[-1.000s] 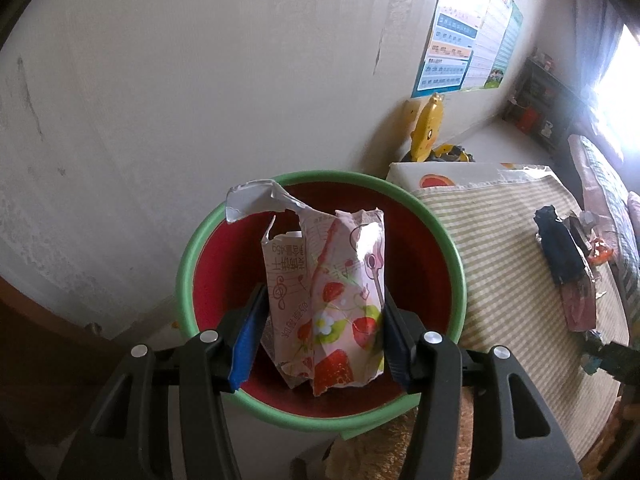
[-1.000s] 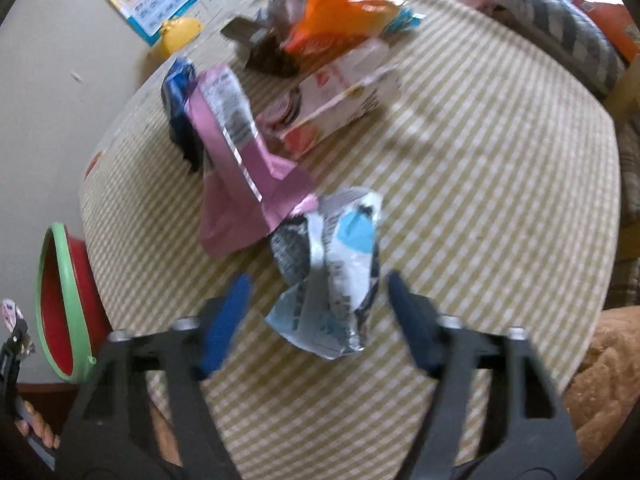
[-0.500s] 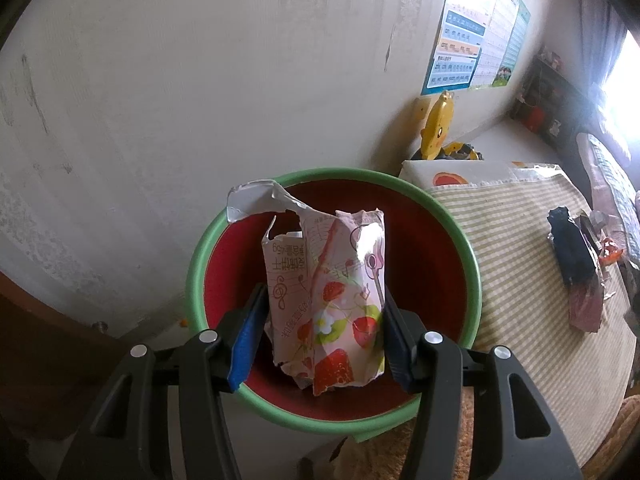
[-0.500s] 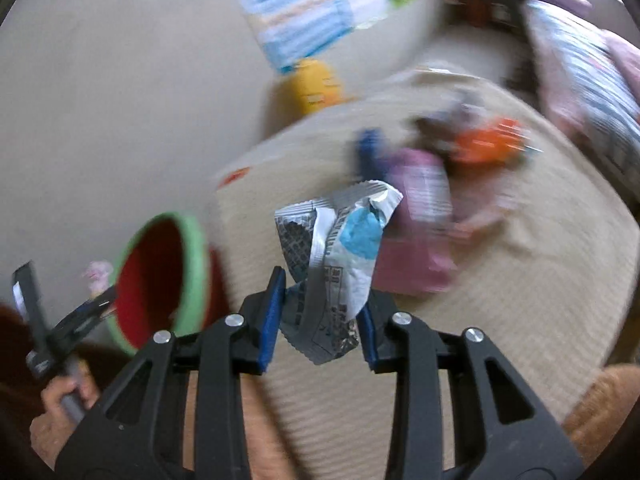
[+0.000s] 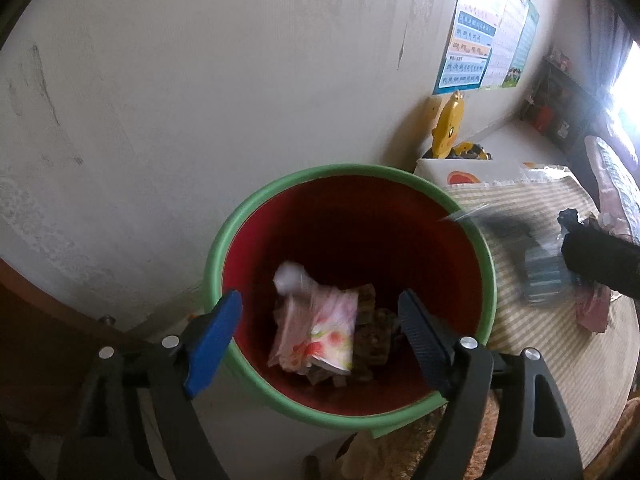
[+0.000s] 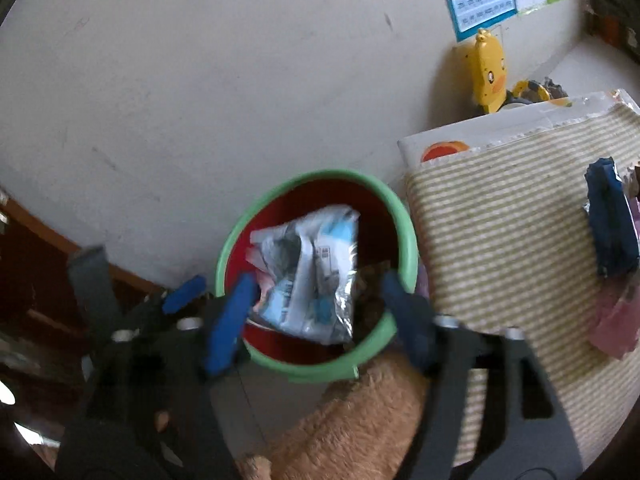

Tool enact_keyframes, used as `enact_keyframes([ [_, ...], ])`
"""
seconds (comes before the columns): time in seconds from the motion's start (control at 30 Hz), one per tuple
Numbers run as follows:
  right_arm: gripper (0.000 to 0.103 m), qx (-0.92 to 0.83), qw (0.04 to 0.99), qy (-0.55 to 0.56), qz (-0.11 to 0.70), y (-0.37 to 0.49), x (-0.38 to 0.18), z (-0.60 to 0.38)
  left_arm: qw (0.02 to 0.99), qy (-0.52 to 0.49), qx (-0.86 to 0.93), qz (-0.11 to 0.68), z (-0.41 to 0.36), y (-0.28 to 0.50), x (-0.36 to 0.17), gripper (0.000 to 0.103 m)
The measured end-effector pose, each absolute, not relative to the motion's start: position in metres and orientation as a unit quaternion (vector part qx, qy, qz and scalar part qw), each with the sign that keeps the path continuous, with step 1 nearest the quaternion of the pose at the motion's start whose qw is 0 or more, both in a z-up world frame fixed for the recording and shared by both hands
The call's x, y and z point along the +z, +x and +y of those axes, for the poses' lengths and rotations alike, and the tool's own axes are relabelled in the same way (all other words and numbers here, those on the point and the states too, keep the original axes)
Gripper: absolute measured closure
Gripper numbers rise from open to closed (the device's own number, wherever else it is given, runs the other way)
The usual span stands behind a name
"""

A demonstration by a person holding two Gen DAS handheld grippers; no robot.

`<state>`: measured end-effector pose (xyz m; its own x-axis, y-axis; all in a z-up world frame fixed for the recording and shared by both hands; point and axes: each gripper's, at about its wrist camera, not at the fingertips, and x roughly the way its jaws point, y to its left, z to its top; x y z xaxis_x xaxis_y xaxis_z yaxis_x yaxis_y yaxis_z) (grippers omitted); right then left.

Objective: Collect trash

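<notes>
A bin with a green rim and red inside stands beside the table. My left gripper hangs over it, jaws opening, nothing between the pads. The pink strawberry wrapper lies loose inside the bin on darker scraps. My right gripper is above the same bin, jaws opening. The crumpled silver-blue wrapper sits between its fingers and no pad presses on it. In the left wrist view that wrapper is a blur at the right.
The table with a checked cloth lies right of the bin and bears a dark blue wrapper and a pink one. A yellow duck toy leans on the wall. Brown plush sits below the bin.
My left gripper opened and the strawberry wrapper dropped into the bin. My right gripper closed on the silver-blue wrapper, carried it from the table to the bin, and has opened.
</notes>
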<state>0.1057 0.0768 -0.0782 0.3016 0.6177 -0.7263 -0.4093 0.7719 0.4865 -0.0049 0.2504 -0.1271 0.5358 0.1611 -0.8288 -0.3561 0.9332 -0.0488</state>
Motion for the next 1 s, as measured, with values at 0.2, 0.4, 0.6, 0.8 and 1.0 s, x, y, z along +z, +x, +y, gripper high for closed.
enact_keyframes([
  [0.2,0.03,0.237,0.836,0.105,0.484,0.115,-0.083,0.022,0.869,-0.106,0.142,0.463,0.248,-0.004,-0.129,0.026],
  [0.4,0.029,0.055,0.866,0.145,0.476,0.134,-0.106,-0.094,0.871,-0.102,0.135,0.462,0.241,-0.004,-0.126,0.026],
  [0.6,0.028,-0.004,0.811,0.189,0.553,0.154,-0.162,-0.157,0.87,-0.098,0.126,0.466,0.229,-0.001,-0.122,0.026],
  [0.8,0.053,0.046,0.798,0.187,0.571,0.155,-0.18,-0.156,0.874,-0.075,0.106,0.469,0.204,0.002,-0.113,0.026],
  [1.0,0.061,0.077,0.802,0.19,0.56,0.109,-0.161,-0.173,0.88,-0.058,0.075,0.465,0.169,0.014,-0.1,0.026],
])
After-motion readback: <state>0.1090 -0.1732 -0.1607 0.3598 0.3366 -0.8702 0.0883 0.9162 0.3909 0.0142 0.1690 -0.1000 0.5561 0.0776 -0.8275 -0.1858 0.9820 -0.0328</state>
